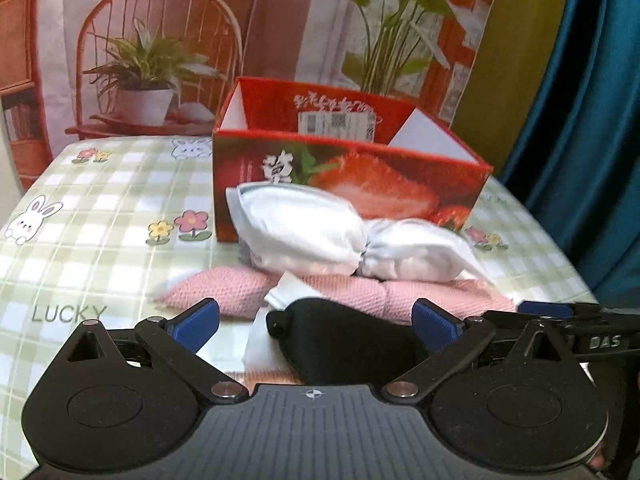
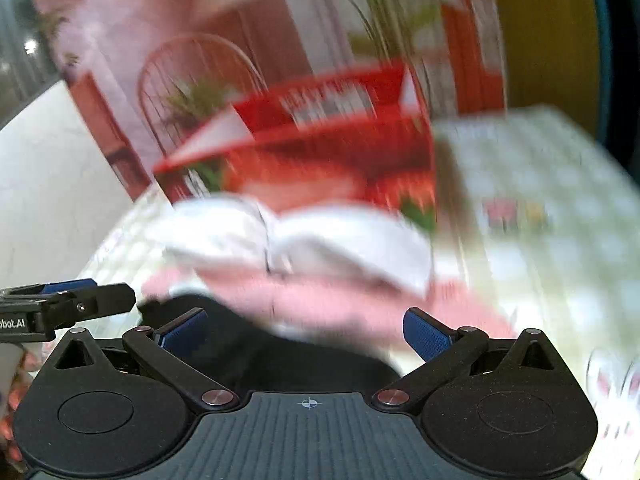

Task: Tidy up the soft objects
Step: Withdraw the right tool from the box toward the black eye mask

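Note:
A black eye mask lies on the table between the fingers of my open left gripper. Behind it lie a pink knitted soft pad and a white satin soft pad stacked on it. A red strawberry box stands open behind them. The right wrist view is blurred: my open right gripper straddles the black mask, with the pink pad, white pad and red box ahead. Each gripper shows at the edge of the other's view.
The table has a green checked cloth with bunnies and flowers. A printed backdrop with a chair and plants hangs behind. A blue curtain is at the right. A white paper lies under the mask.

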`<state>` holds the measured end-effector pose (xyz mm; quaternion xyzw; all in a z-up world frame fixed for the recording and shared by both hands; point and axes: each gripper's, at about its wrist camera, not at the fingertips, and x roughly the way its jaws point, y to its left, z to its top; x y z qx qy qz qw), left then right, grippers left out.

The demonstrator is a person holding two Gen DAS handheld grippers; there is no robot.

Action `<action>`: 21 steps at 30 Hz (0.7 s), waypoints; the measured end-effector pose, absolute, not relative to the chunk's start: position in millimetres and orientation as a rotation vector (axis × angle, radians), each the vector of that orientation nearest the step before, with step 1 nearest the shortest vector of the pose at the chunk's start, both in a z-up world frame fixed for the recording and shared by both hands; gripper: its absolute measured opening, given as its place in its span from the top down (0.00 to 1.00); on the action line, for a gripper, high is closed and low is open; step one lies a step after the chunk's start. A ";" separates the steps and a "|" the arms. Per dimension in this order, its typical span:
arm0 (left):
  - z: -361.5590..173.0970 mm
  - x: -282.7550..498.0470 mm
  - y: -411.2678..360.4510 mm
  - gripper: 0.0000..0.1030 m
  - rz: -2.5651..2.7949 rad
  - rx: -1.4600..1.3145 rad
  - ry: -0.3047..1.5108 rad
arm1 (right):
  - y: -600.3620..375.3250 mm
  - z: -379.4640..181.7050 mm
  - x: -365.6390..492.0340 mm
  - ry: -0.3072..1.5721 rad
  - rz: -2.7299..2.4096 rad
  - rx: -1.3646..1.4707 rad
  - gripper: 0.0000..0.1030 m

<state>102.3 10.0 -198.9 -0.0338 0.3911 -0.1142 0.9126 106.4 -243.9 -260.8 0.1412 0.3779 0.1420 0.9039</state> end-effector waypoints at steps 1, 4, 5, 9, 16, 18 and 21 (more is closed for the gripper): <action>-200.6 101.0 9.1 0.00 -0.229 -0.057 0.806 | -246.9 -264.0 103.6 0.783 0.283 0.308 0.00; -203.8 97.9 7.1 0.00 -0.222 -0.028 0.804 | -248.6 -271.8 96.4 0.799 0.231 0.295 0.00; -204.1 96.3 8.2 0.00 -0.220 -0.028 0.800 | -248.1 -274.9 95.9 0.820 0.231 0.292 0.00; -206.9 91.3 11.3 0.00 -0.216 -0.042 0.791 | -244.1 -284.9 95.3 0.877 0.230 0.295 0.00; -216.9 88.8 14.5 0.00 -0.216 -0.058 0.814 | -246.3 -297.4 96.0 0.913 0.247 0.365 0.01; -218.2 89.8 15.6 0.01 -0.221 -0.065 0.814 | -249.6 -298.1 96.8 0.910 0.257 0.390 0.01; -219.9 91.0 17.3 0.02 -0.228 -0.079 0.811 | -250.5 -295.2 97.2 0.886 0.272 0.403 0.10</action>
